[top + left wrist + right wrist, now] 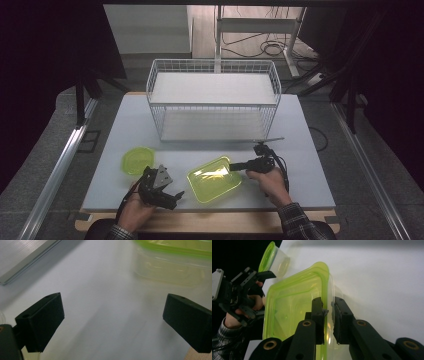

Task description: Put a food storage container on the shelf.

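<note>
Lime-green and translucent, the square container [214,179] sits on the white table [305,150] near its front edge, between the two grippers and in front of the wire basket [213,100]. The right gripper [235,167] has its jaws narrowed onto the container's right rim: in the right gripper view one pad [318,312] stands inside the wall and the other outside it, both touching the thin plastic edge. The left gripper [175,196] sits low at the container's left front corner, its jaws spread wide with nothing between them; in the left gripper view the bare tabletop lies between the jaws and the container is farther off, apart from them. A smaller green hexagonal container [137,160] stands to the left, just behind the left gripper.
</note>
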The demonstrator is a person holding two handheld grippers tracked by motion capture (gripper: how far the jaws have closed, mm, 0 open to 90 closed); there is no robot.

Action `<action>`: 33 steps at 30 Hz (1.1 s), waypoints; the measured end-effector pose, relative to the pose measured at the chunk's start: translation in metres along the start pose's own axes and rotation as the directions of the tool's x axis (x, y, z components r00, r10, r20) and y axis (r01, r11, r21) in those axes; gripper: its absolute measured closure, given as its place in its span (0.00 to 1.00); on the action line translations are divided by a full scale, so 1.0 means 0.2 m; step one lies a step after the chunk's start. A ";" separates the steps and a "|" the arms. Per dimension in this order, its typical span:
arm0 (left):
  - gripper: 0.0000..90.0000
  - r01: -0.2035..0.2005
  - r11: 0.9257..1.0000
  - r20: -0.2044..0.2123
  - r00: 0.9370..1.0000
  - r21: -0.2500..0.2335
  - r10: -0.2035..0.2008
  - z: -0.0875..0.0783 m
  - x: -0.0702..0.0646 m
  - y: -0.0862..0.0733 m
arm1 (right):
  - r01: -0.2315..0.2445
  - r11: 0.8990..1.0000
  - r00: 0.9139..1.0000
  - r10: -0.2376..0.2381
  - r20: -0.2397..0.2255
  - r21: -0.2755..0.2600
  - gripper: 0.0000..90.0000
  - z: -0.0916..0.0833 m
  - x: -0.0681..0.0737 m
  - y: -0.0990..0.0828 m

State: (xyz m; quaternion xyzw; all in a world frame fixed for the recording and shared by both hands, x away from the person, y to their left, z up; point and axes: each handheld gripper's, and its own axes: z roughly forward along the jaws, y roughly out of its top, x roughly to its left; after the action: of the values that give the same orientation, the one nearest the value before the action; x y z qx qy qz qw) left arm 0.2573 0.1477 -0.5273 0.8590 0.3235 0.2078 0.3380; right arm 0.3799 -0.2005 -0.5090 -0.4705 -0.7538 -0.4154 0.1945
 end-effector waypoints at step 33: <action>0.04 0.021 1.000 0.005 1.000 0.011 -0.021 0.00 0.01 0.00 | -0.022 0.983 0.998 0.012 -0.054 -0.182 0.89 -0.23 0.09 0.10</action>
State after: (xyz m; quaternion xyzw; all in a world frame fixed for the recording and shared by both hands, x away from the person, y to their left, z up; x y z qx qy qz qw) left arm 0.2581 0.1493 -0.5270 0.8580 0.3329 0.2003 0.3361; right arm 0.3855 -0.2241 -0.4612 -0.4817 -0.7033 -0.4931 0.1738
